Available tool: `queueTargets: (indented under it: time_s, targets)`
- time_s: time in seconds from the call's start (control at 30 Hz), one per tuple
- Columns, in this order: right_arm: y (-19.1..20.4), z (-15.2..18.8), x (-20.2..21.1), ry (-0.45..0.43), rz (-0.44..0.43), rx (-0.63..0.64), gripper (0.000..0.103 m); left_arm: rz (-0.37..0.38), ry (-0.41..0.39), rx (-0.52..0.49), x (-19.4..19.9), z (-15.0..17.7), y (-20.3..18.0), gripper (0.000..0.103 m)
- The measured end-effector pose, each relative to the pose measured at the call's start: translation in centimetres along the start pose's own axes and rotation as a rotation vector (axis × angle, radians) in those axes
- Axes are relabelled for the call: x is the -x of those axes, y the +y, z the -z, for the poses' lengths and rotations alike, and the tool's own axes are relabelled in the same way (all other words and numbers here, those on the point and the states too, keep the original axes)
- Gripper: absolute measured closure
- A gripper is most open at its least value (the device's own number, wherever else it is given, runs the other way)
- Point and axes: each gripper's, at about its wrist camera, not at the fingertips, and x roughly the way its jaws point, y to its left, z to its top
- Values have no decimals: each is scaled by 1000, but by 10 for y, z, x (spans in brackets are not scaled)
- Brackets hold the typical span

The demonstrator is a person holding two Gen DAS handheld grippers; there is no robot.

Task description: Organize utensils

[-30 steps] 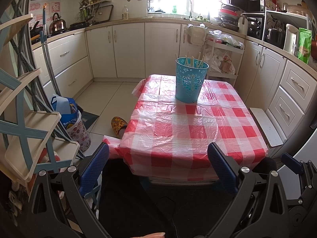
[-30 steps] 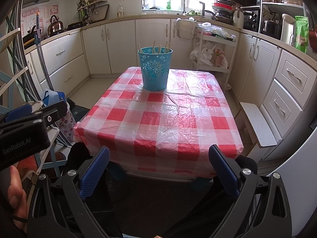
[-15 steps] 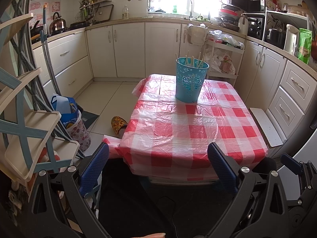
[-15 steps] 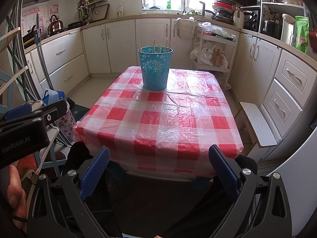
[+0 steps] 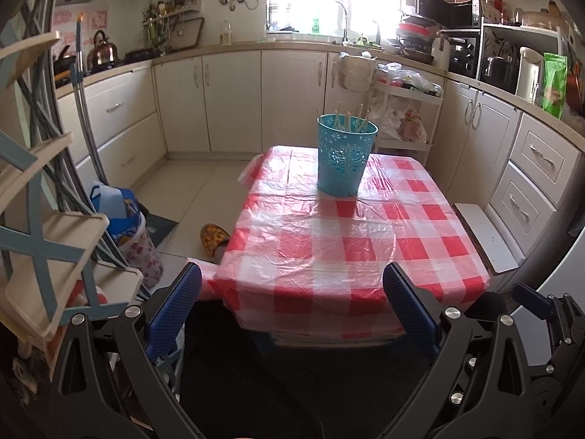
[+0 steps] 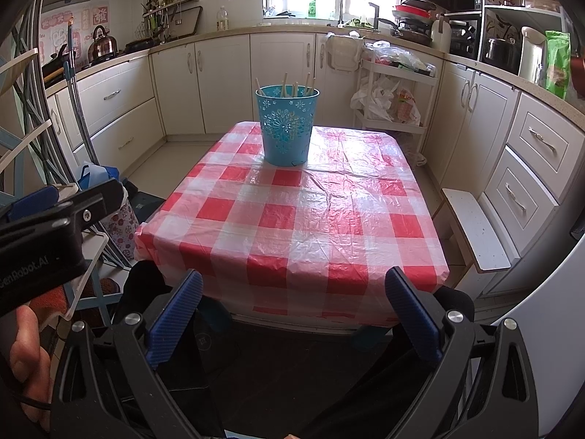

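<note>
1. Left wrist view: one left gripper (image 5: pixel 292 289) hangs short of the near edge of the table (image 5: pixel 329 256), its two blue-padded fingers (image 5: pixel 175 311) spread wide with nothing between them
2. One turquoise cut-out bucket (image 5: pixel 345 157) stands upright on the far part of the red-and-white checked tablecloth (image 5: pixel 365 241), well apart from the gripper; about four pale wooden sticks (image 5: pixel 361 117), likely chopsticks, poke above its rim, and their lower parts are hidden inside, so the exact count is unsure
3. The rest of the cloth is bare; one yellow slipper (image 5: pixel 214 243) lies on the floor just beside the table's left corner, partly cut off by the cloth
4. One floral bin (image 5: pixel 140 252) near the tiered rack (image 5: pixel 47 256) holds a blue bag (image 5: pixel 109 206); what is in it cannot be made out
5. At the lower right, part of the right gripper (image 5: pixel 533 300) shows, too cut off to read here
6. Right wrist view: one right gripper (image 6: pixel 292 292) hovers before the table's (image 6: pixel 292 237) near edge, both blue fingers (image 6: pixel 409 314) wide apart and holding nothing
7. The same bucket (image 6: pixel 287 126) sits on the far half of the cloth, left of centre, with about five stick tips (image 6: pixel 285 82) above the rim
8. At the left edge the body of the left gripper (image 6: pixel 55 226) crosses the frame, with fingertips of a hand (image 6: pixel 25 347) below it, mostly cut off
9. One white trolley (image 6: pixel 395 91) by the cabinets holds plastic bags; their contents are unclear
</note>
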Motion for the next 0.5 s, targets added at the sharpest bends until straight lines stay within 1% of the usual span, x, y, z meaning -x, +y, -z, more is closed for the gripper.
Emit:
queueTargets:
  time_s: [0.1,0.2,0.33,0.5]
  targets:
    - [-1,1,0,-1,1,-1,7,-5,16,18,-2,-1,3,8]
    - [-5,4,1,-1,1,-1,7,-37,31,33,-5,-3,6,8]
    - [-6,4,1,0,3,2,7,-48,13,28,-2,-3,4,8]
    - [-7,5,1,0,2,2,7,-47,15,29,-2,-2,3,8]
